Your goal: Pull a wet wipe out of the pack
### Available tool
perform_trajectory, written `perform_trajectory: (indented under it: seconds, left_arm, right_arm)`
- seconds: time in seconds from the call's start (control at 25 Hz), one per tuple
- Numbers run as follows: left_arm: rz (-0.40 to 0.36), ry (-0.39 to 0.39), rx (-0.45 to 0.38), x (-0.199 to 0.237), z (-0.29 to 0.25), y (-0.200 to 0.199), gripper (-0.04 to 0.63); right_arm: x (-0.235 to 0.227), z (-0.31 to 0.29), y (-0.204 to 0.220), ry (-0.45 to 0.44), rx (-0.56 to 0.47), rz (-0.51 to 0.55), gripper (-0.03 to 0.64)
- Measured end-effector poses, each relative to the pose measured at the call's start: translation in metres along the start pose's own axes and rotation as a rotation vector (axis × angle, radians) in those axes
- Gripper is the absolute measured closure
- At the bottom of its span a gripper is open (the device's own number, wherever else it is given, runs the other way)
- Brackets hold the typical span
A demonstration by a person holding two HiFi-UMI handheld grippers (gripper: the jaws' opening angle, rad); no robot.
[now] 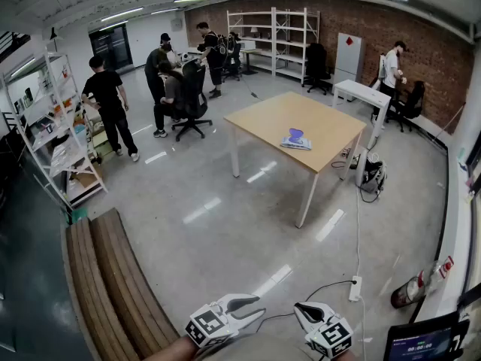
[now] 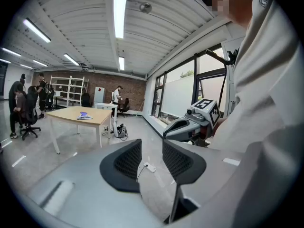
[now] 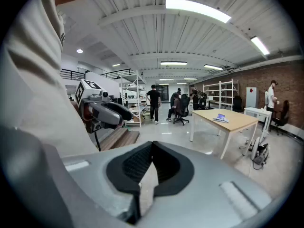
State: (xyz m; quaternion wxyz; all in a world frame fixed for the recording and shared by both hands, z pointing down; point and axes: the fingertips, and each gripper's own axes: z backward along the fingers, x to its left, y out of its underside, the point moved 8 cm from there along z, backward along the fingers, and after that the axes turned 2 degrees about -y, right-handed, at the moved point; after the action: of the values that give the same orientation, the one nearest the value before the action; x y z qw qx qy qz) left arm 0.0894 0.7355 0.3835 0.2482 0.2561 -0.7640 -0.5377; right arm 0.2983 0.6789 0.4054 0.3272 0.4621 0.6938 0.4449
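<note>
Left claw (image 1: pixel 258 307), low in head view: released, jaws apart, nothing between them. Right claw (image 1: pixel 300 313), near it: clenched, tips together, empty. Wet wipe pack (image 1: pixel 295 139): lies on the wooden bench (image 1: pixel 263 119), well apart from both claws across the floor (image 1: pixel 225 224).

No legible text; digits on screen (image 1: pixel 421 346), lower right, too blurred.
</note>
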Motion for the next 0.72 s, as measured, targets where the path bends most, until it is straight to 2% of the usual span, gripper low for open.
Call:
perform_trajectory:
  seconds: [0.12, 0.44, 0.72]
  left_arm:
    - [0.004, -0.001, 0.002, -0.005, 0.007, -0.006, 0.451]
    - [-0.008, 0.016, -0.005, -0.015, 0.009, -0.007, 0.451]
    - [-0.009, 0.043, -0.008, -0.012, 0.002, -0.011, 0.451]
  right_arm:
    - [0.006, 0.003, -0.015, 0.001, -0.024, 0.017, 0.614]
    - [0.018, 0.001, -0.015, -0.051, -0.056, 0.023, 0.614]
    - [0.019, 0.004, -0.014, -0.036, -0.045, 0.011, 0.614]
